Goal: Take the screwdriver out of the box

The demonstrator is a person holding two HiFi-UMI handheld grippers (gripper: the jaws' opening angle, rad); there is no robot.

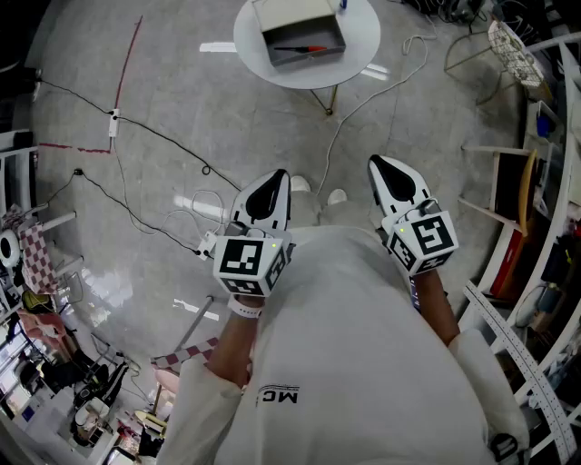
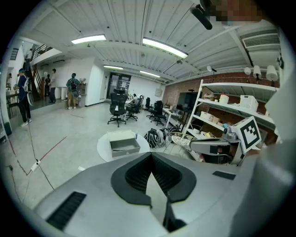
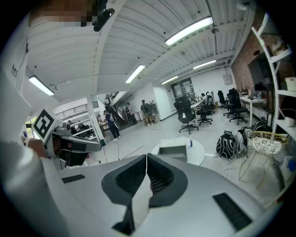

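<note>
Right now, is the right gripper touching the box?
Apart. In the head view the right gripper hangs over the floor, well short of the box on the table.

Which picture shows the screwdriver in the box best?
The head view: it looks down into the open box, where the red-handled screwdriver lies. Both gripper views show that box from the side, far off, and the screwdriver cannot be made out.
</note>
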